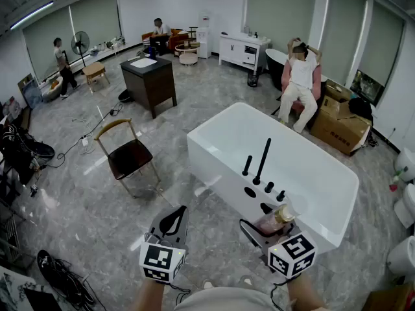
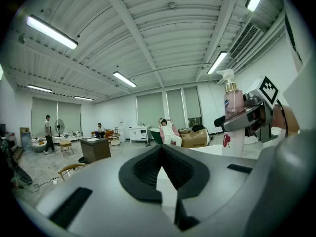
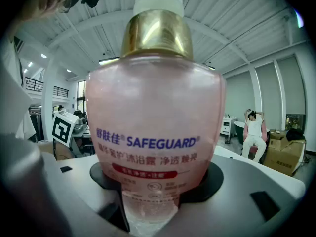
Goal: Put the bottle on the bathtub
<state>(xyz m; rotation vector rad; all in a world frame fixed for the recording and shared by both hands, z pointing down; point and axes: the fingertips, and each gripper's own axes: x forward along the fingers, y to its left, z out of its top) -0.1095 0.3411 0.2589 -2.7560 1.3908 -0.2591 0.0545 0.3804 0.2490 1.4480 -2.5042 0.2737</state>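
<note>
A pink Safeguard pump bottle (image 3: 155, 132) with a gold collar fills the right gripper view, clamped low on its body by my right gripper (image 3: 153, 181). In the head view that bottle (image 1: 275, 220) tilts over the near corner of the white bathtub (image 1: 214, 135), just in front of the black faucet (image 1: 262, 164) and its knobs, held by the right gripper (image 1: 262, 229). My left gripper (image 1: 171, 223) hovers over the floor left of the tub, shut with nothing in it. The left gripper view shows its pads (image 2: 148, 169) together and the bottle (image 2: 233, 117) off to the right.
A wooden chair (image 1: 128, 154) stands left of the tub, with a dark cabinet (image 1: 150, 80) beyond it. A person (image 1: 299, 83) sits behind the tub beside cardboard boxes (image 1: 340, 125). Cables (image 1: 61, 280) lie on the floor at the lower left. White fixtures (image 1: 405, 212) line the right edge.
</note>
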